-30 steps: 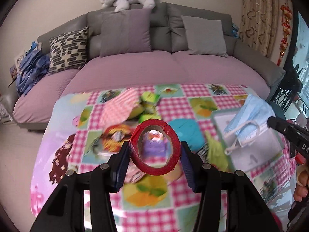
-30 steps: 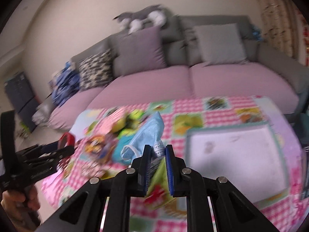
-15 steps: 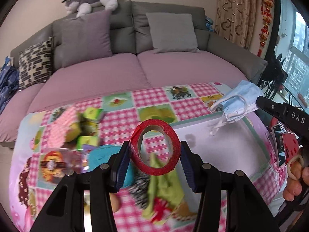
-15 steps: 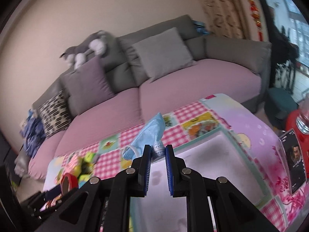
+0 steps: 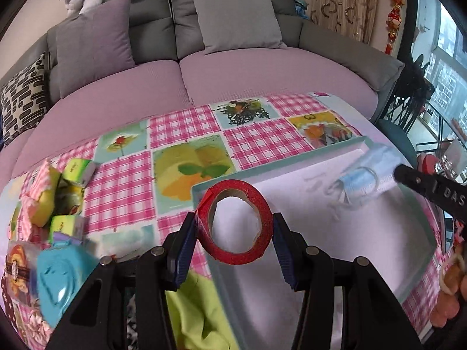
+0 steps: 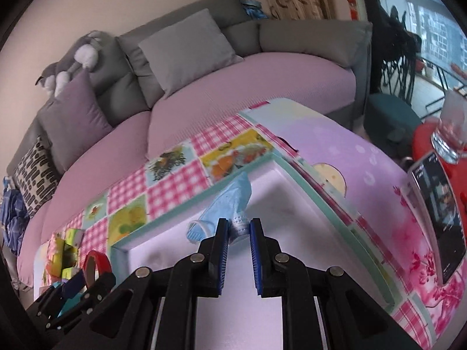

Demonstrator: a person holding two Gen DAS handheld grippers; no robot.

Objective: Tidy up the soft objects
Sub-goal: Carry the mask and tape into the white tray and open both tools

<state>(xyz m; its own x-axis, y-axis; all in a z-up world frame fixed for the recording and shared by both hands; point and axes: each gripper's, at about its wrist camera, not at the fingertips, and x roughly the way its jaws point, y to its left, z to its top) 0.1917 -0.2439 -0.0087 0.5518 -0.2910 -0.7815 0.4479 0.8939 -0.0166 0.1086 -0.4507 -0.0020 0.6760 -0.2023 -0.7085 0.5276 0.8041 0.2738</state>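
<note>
Both loads are over the white tray point(image 5: 306, 175) now, the one landmark that matters here. The left hand-held gripper point(image 5: 235, 233) has its jaws at a middling spread, clamped on a red tape roll point(image 5: 233, 221) that stands on edge with its hole facing the camera; it hangs above the tray's near-left corner. The right hand-held gripper point(image 6: 235, 230) is pinched narrow on the gathered end of a blue face mask point(image 6: 230, 204), whose long axis runs straight ahead of the fingers toward the tray's far corner, an ear loop dangling beside them. The right hand looks the nearer to a drop: its mask sits low over the tray's far-right part, so the coming move is likely just down and release. Left of the tray, on the checked surface point(image 5: 181, 128), more soft things wait. Writing: only "DAS" on the right gripper's arm.
</note>
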